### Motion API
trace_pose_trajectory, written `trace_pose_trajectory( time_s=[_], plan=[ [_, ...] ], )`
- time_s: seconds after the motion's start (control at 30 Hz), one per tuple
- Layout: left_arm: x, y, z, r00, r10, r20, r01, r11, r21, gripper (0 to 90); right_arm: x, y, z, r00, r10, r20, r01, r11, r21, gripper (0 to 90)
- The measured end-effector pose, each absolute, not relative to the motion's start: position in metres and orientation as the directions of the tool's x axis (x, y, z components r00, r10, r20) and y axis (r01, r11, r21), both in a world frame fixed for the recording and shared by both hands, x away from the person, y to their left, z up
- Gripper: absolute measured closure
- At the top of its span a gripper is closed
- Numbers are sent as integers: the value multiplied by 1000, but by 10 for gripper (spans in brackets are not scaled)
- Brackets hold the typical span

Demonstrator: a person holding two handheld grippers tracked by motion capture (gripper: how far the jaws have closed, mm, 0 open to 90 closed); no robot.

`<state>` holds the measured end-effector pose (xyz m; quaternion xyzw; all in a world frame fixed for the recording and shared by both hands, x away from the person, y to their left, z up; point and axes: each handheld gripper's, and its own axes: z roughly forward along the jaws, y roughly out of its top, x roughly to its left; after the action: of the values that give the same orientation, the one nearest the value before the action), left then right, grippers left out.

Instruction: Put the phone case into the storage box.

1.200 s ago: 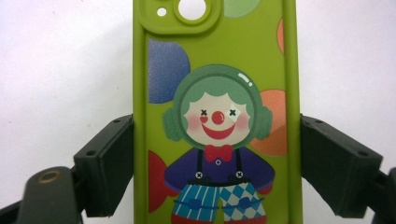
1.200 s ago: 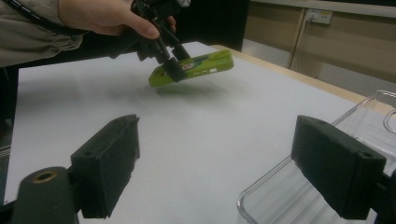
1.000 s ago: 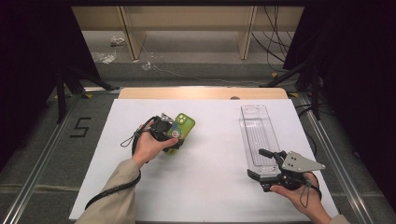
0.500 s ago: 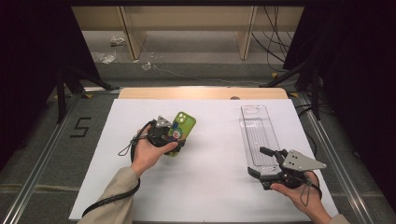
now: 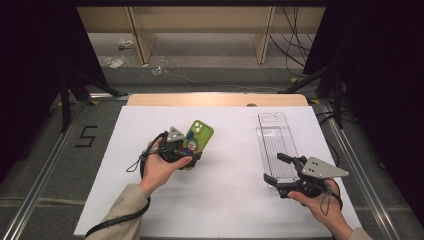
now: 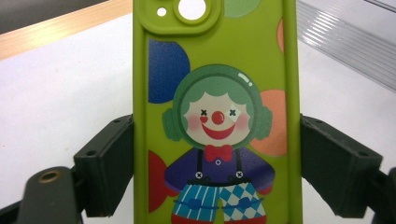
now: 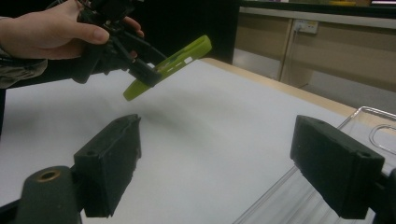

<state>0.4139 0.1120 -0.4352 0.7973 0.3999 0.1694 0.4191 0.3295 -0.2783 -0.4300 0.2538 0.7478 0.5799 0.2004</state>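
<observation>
A green phone case (image 5: 200,135) printed with a clown (image 6: 217,116) is held by its two long sides in my left gripper (image 5: 191,153), whose jaws press on it from both sides (image 6: 217,158). In the right gripper view the green phone case (image 7: 168,65) hangs tilted above the white table, held by the left gripper (image 7: 119,49). My right gripper (image 5: 274,167) stands open at the near right with nothing between its jaws (image 7: 217,163). It sits at the near end of a clear plastic case (image 5: 275,140), which lies flat.
A white sheet (image 5: 225,195) covers the table, with a wooden strip (image 5: 215,100) along its far edge. The clear plastic case (image 7: 373,135) lies just beyond the right gripper's right jaw. Dark stands and cables flank the table.
The left hand has shifted a little toward the near edge with the green case in its grip. The right gripper has stayed in place.
</observation>
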Motion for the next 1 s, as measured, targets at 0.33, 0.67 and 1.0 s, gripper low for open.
trace_pose_trajectory(
  time_s=[0.33,0.67,1.0],
  plan=[
    [408,109,-434,634,770,-73,489,-326,809,165,339,-268,-424,-789,614,5,152,188,970,184],
    [400,105,-432,644,762,-61,469,-331,819,165,345,-256,-420,-787,617,10,157,185,970,185],
    [396,105,-432,646,761,-54,463,-335,821,165,350,-244,-416,-782,623,9,165,192,967,185]
  ],
)
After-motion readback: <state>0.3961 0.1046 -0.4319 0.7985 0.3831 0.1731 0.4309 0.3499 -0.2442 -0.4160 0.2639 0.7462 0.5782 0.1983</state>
